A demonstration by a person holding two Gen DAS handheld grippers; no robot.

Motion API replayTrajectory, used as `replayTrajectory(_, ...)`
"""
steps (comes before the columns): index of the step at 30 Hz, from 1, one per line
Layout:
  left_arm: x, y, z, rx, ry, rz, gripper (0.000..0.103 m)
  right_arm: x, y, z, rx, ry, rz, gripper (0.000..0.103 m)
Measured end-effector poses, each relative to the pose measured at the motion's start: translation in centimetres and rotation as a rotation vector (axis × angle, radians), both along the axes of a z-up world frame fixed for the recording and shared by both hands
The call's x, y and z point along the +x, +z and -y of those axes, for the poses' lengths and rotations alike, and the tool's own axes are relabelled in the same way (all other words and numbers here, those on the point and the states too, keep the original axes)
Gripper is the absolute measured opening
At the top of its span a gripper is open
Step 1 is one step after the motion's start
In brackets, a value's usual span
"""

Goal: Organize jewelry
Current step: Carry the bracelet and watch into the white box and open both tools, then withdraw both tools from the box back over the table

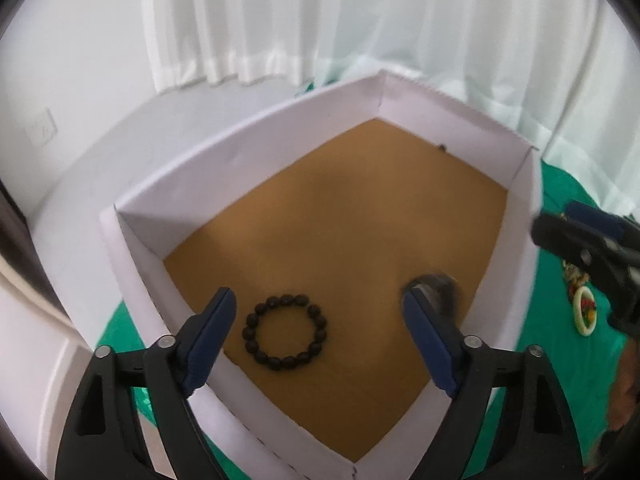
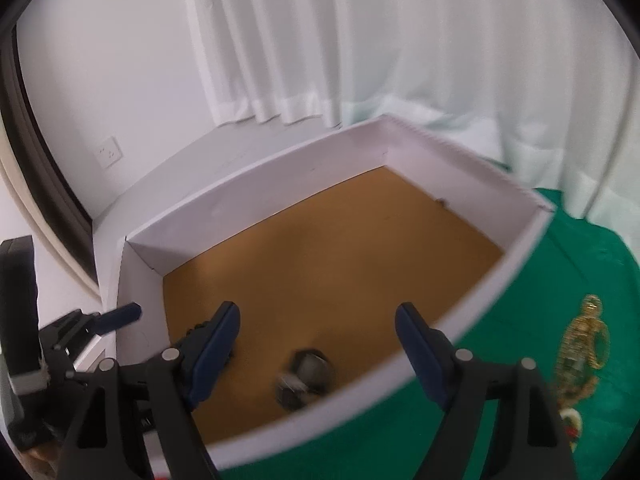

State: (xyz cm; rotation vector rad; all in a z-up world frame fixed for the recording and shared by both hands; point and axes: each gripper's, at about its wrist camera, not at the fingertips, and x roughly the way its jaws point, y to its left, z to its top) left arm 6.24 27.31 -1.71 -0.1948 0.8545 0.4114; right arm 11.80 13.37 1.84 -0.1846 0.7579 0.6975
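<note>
A white box point(image 1: 224, 160) with a brown floor sits on a green cloth point(image 1: 560, 344). A black bead bracelet point(image 1: 285, 332) lies flat on the box floor near its front corner. My left gripper point(image 1: 318, 308) is open and empty, hovering over that bracelet. A blurred dark bracelet point(image 1: 438, 286) is beside my left gripper's right finger; it also shows in the right wrist view point(image 2: 304, 378) inside the box. My right gripper point(image 2: 318, 322) is open above it. The box point(image 2: 460, 344) fills the right wrist view.
On the cloth right of the box lie a gold and green chain point(image 2: 580, 352) and a white ring with coloured bits point(image 1: 585, 310). White curtains point(image 1: 360, 20) hang behind. A wall socket point(image 2: 109, 153) is at the left.
</note>
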Motion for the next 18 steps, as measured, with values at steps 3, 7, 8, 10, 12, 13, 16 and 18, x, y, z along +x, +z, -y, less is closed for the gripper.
replayTrajectory(3,-0.4,0.9,1.6,0.065,-0.028,0.058,0.098,-1.8,-0.1,3.6,-0.031,-0.020,0.064,0.082)
replayTrajectory(7,0.3,1.0,3.3,0.084,-0.085,0.065,0.098,-4.1,-2.3,9.8,-0.103,-0.098,0.087,0.082)
replayTrajectory(8,0.4,0.9,3.7,0.087,-0.093,0.070,0.098,-4.4,-3.1,11.4,-0.114,-0.127,0.077,0.082)
replayTrajectory(10,0.8,0.6,4.8,0.116,-0.112,0.071,0.098,-5.1,-4.9,15.3,-0.131,-0.206,0.038,0.082)
replayTrajectory(12,1.4,-0.1,5.9,0.165,-0.131,0.056,0.098,-5.8,-6.4,18.9,-0.144,-0.283,0.010,0.082)
replayTrajectory(13,1.6,-0.2,6.4,0.198,-0.130,0.049,0.098,-6.1,-6.9,20.3,-0.150,-0.315,0.008,0.082)
replayTrajectory(16,1.5,0.1,7.2,0.278,-0.075,0.074,0.097,-7.1,-8.4,24.7,-0.170,-0.424,0.013,0.082)
replayTrajectory(18,1.4,-0.1,7.1,0.290,-0.054,0.071,0.097,-7.6,-9.0,27.5,-0.170,-0.501,0.009,0.082)
